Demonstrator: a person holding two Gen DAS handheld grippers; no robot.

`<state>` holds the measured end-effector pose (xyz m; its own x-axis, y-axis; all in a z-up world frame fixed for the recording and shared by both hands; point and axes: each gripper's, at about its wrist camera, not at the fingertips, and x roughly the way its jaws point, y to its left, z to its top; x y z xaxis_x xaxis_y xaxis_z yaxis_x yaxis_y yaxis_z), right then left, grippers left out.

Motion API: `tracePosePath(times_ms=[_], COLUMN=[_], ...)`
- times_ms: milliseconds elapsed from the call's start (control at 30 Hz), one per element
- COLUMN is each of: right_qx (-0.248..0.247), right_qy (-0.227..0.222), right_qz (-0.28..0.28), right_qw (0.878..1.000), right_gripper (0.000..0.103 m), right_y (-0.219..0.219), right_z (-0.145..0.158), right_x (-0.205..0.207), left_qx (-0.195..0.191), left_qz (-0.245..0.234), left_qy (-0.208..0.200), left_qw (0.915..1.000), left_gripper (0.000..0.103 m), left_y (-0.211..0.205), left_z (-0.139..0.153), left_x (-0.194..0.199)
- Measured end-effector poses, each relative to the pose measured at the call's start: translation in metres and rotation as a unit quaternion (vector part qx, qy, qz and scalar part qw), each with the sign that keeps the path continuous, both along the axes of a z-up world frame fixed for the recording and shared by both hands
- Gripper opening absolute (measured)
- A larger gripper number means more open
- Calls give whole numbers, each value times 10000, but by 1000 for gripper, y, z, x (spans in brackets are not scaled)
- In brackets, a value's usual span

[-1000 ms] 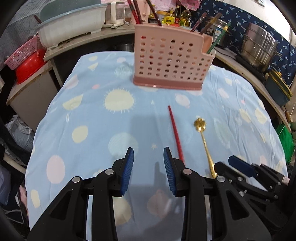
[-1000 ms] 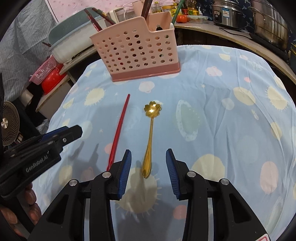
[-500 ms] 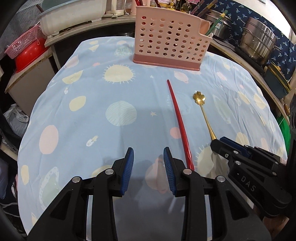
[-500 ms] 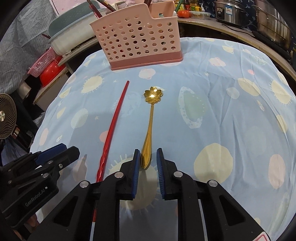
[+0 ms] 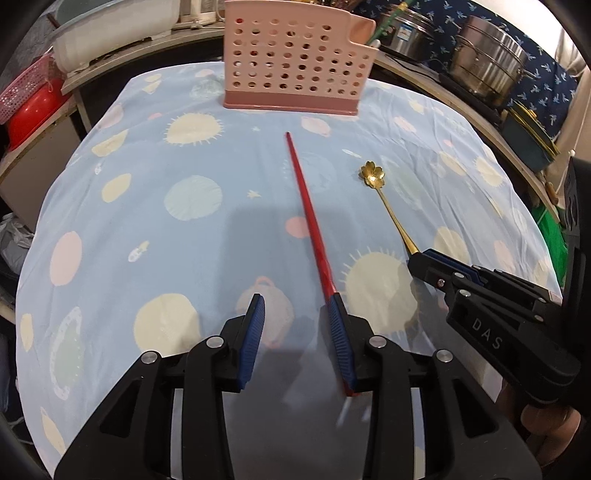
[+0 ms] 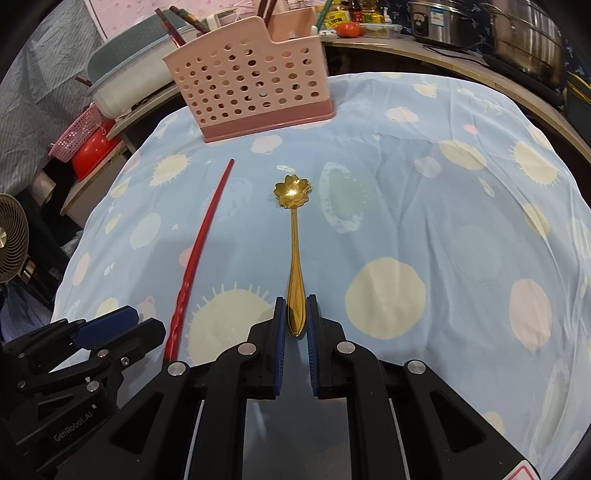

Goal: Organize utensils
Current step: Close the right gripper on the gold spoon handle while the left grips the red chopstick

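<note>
Right wrist view shows the right gripper (image 6: pixel 295 314), wide a second ago, closing its jaws onto the handle of the gold spoon (image 6: pixel 293 236), while the left gripper (image 5: pixel 297 314) opens beside the red chopstick (image 5: pixel 308 210), with bare cloth up to the pink caddy (image 6: pixel 247 81)

White capitals "DAS" run along the black body of the right gripper (image 5: pixel 417 258), lower right of the left wrist view. In the right wrist view, lower left corner, "GenRobot.AI" in small white letters sits on the black body of the left gripper (image 6: pixel 122 325). There's a blue label on a steel pot (image 5: pixel 406 33) at the top of the left wrist view, too small to read. Bottle labels at the top of the right wrist view are likewise illegible.
</note>
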<state>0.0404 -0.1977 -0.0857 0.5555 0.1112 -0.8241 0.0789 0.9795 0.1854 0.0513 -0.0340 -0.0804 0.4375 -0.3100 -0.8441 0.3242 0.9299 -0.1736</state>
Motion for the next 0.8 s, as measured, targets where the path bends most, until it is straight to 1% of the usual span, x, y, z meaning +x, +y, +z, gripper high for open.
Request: tracePosePath(times_ms=[33, 100, 267, 467, 600, 733, 767, 800], right_qx=[7, 27, 77, 73, 82, 82, 78, 77], right_qy=[4, 12, 38, 52, 57, 55, 54, 55], right_qz=[-19, -59, -107, -68, -64, -60, -54, -49], right_qw=[10000, 10000, 9999, 9999, 9999, 9999, 9999, 9999], right_gripper=[10, 10, 10, 10, 10, 10, 10, 10], right_y=[-2, -5, -8, -4, -3, -3, -3, -2], right_z=[0, 1, 0, 0, -1, -1, -1, -1], right_x=[-2, -7, -15, -22, -25, -25, -26, -26], left_qx=[-5, -36, -46, -14, 13, 84, 77, 71], left_qz=[-22, -84, -202, -243, -301, -294, -292, -290], left_qy=[3, 17, 120, 88, 48, -12, -15, -12], left_qw=[10000, 10000, 9997, 9997, 9995, 9995, 9995, 9996], left_gripper=[38, 40, 40, 39, 38, 31, 28, 21], left_y=[-1, -3, -8, -10, -8, -8, -7, -7], left_z=[0, 0, -6, -7, -8, -8, -8, -8], left_x=[-1, -4, -7, -12, -22, -23, -23, -23])
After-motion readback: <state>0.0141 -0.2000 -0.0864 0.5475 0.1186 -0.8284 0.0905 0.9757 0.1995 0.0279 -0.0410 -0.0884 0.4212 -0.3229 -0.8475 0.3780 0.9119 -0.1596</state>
